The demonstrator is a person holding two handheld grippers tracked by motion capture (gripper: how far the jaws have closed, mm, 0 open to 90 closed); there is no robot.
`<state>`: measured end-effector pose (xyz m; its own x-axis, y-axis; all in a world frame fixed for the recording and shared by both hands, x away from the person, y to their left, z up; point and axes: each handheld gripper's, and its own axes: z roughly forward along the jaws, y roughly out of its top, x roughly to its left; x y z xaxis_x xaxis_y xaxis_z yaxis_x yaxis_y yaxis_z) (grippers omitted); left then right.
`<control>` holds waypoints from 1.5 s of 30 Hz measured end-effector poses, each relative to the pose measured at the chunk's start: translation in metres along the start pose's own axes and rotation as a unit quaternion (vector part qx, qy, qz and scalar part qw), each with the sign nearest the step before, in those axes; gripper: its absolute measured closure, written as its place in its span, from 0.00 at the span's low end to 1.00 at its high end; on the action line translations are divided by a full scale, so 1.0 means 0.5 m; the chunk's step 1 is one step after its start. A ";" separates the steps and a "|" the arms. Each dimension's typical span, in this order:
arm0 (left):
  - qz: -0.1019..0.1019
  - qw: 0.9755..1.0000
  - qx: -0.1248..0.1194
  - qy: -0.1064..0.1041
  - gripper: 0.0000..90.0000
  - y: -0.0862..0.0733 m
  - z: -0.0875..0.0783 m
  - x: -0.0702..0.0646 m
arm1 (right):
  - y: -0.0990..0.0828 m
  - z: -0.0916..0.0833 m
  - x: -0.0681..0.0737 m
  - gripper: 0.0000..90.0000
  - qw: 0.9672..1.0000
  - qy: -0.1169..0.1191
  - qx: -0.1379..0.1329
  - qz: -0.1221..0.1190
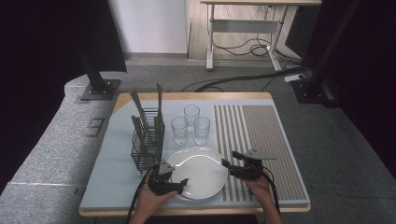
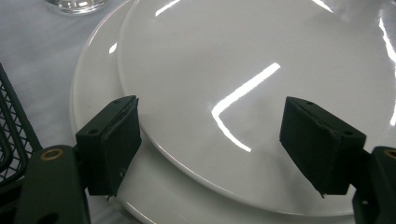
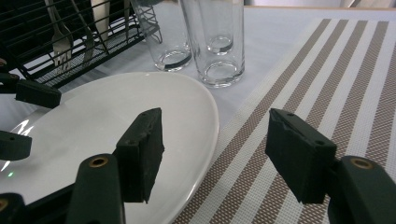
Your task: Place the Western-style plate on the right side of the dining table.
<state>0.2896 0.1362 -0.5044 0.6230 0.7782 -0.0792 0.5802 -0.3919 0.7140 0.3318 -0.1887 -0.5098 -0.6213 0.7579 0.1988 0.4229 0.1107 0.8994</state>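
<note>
left gripper view: glossy white plate (image 2: 243,70) stacked on another, both claws (image 2: 210,144) released.

1 high camera looked forward and down over the table; 2 gripper cameras sat close, sharing the white plate (image 1: 198,170).

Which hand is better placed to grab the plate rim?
Right, probably. The right tongs stand open with the rim of the round white ceramic plate between their jaws, one over the striped woven mat. The left tongs, open, hover over its face.
</note>
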 end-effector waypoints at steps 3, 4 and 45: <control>0.001 1.000 -0.002 -0.002 0.23 0.001 -0.002 -0.001 | -0.002 0.003 0.002 0.42 1.000 0.004 0.005 -0.001; 0.002 1.000 -0.003 -0.001 0.23 0.001 -0.002 -0.002 | -0.002 0.004 0.002 0.42 1.000 0.004 0.005 -0.001; 0.014 1.000 0.004 -0.018 0.24 0.001 0.013 -0.022 | -0.017 0.026 0.003 0.57 0.997 0.019 0.068 0.011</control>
<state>0.2864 0.1241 -0.5078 0.6573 0.7489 -0.0840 0.5666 -0.4176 0.7103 0.3360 -0.1803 -0.5225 -0.6345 0.7366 0.2342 0.5207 0.1835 0.8338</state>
